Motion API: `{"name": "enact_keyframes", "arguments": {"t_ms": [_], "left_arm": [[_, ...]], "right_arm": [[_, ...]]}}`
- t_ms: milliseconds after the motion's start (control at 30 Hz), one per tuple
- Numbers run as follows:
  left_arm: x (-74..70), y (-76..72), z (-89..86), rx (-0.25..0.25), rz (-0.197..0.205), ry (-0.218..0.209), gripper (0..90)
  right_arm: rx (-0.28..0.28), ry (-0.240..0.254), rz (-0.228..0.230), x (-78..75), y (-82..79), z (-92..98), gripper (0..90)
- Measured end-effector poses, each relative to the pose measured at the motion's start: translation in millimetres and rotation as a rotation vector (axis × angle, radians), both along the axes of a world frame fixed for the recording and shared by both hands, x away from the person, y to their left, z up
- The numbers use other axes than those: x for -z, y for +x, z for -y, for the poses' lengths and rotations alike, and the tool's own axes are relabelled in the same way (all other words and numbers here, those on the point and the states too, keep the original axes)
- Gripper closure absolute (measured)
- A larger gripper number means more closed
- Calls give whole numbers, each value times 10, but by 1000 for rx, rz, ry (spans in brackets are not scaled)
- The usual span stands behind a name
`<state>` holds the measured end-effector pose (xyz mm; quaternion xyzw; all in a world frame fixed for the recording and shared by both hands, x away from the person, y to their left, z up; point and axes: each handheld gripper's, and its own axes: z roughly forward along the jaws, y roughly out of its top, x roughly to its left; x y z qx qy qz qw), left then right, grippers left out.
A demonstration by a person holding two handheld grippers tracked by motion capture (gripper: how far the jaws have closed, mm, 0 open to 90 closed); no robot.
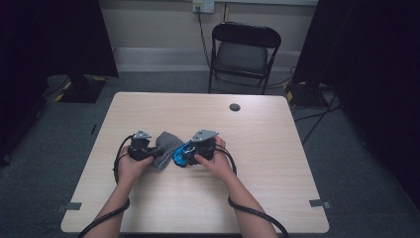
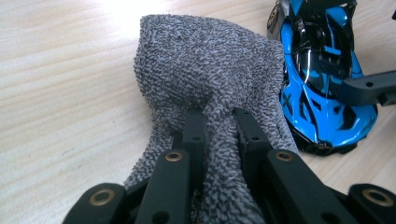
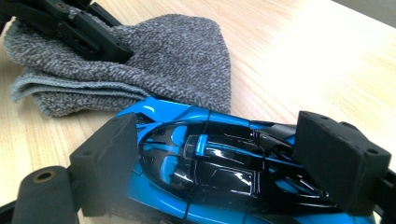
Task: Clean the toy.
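Observation:
A grey terry cloth (image 2: 205,70) lies bunched on the wooden table (image 1: 247,188). My left gripper (image 2: 218,116) is shut on a pinched fold of it, and the fabric bulges up between the black jaws. Right beside the cloth is a blue and black toy car (image 3: 210,163). My right gripper (image 3: 224,154) holds the car lengthwise, one foam pad against each end. In the high view the cloth (image 1: 168,144) and the car (image 1: 182,154) sit at mid-table between my left gripper (image 1: 156,152) and right gripper (image 1: 190,151). The cloth's edge touches the car's side.
A black folding chair (image 1: 243,52) stands behind the table's far edge. A small dark round cap (image 1: 235,107) is set in the tabletop near that edge. Cables (image 1: 247,210) trail from both grippers back along my forearms.

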<state>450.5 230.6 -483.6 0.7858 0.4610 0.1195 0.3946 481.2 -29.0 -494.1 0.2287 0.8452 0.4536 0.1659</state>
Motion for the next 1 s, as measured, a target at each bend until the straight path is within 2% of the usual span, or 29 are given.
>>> {"name": "enact_keyframes", "arguments": {"t_ms": [233, 433, 700, 1000], "left_arm": [[-14, -55, -49, 5, -4, 10, 774], [-7, -104, -100, -2, -13, -5, 774], [-36, -196, -169, 9, -18, 23, 773], [-35, -309, -254, 11, -16, 23, 773]], "right_arm": [[1, -1, -1, -2, 0, -3, 138], [2, -1, -1, -1, -1, -3, 138], [1, -1, -1, -2, -1, -3, 138], [3, -4, -2, -5, -2, -6, 138]]}}
